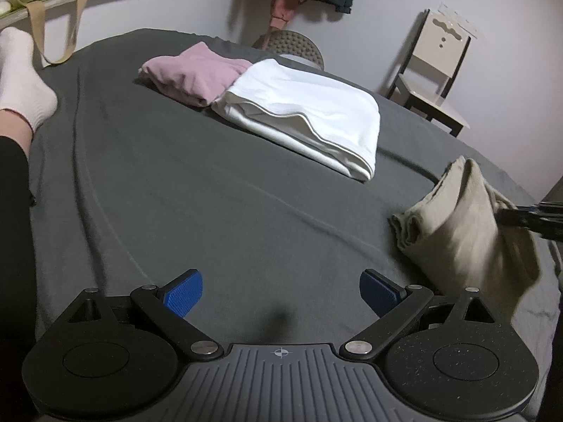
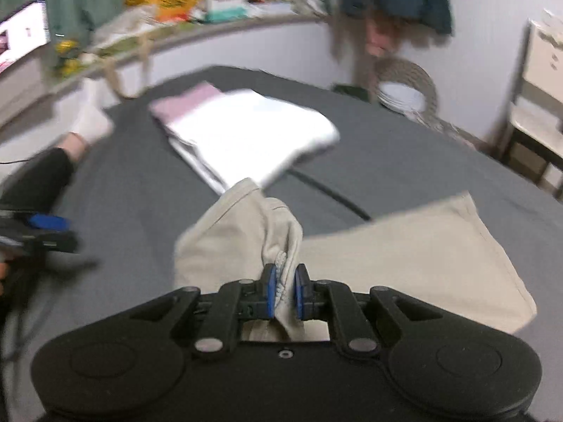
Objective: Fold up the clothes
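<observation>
Now I should carry this pinched edge across evenly and lay it flat on the grey bedsheet (image 1: 211, 211), near the folded white garment (image 1: 309, 119). The beige garment (image 2: 404, 256) hangs bunched, part-folded. My right gripper (image 2: 285, 292) pinches its cloth; my left gripper (image 1: 281, 292) is spread, holding nothing.

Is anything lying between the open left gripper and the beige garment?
Nothing visible: only bare grey sheet separates the left gripper from the beige garment, which the right gripper holds.
</observation>
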A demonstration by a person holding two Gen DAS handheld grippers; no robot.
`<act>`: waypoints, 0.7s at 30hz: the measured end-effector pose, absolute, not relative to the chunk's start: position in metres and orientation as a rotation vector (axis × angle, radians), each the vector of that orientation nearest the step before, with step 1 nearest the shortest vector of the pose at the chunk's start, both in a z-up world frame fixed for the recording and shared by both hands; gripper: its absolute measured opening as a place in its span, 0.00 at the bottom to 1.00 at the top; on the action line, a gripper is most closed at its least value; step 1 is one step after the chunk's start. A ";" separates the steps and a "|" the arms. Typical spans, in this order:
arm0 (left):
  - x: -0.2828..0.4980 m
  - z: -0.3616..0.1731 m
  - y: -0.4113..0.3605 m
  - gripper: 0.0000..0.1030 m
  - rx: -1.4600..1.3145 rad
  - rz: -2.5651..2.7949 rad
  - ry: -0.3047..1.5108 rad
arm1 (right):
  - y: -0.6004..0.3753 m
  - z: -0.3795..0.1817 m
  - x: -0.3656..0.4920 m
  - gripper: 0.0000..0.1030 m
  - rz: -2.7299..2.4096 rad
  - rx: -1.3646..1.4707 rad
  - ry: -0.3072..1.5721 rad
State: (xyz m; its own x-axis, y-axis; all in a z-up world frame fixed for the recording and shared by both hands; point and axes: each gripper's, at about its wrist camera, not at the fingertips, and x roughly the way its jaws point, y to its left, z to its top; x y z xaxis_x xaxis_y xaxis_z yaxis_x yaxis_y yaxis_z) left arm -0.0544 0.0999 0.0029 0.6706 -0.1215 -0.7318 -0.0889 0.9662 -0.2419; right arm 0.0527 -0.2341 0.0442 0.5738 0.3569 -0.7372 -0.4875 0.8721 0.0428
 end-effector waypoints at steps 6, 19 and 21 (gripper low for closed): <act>-0.052 0.001 0.086 0.94 -0.229 -0.050 0.846 | -0.253 0.015 0.074 0.11 0.440 -0.193 0.843; -0.057 0.000 0.056 0.94 -0.143 -0.142 0.838 | -0.256 0.000 0.093 0.11 0.456 -0.269 0.894; -0.059 0.000 0.056 0.94 -0.139 -0.140 0.837 | -0.262 0.002 0.093 0.11 0.456 -0.219 0.890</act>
State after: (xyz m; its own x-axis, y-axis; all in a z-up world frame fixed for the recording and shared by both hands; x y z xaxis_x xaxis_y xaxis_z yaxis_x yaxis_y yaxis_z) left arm -0.0588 0.0555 0.0001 0.6616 -0.1785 -0.7283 0.0688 0.9816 -0.1780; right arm 0.0926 -0.2619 0.0018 0.5422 0.2909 -0.7883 -0.4694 0.8830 0.0030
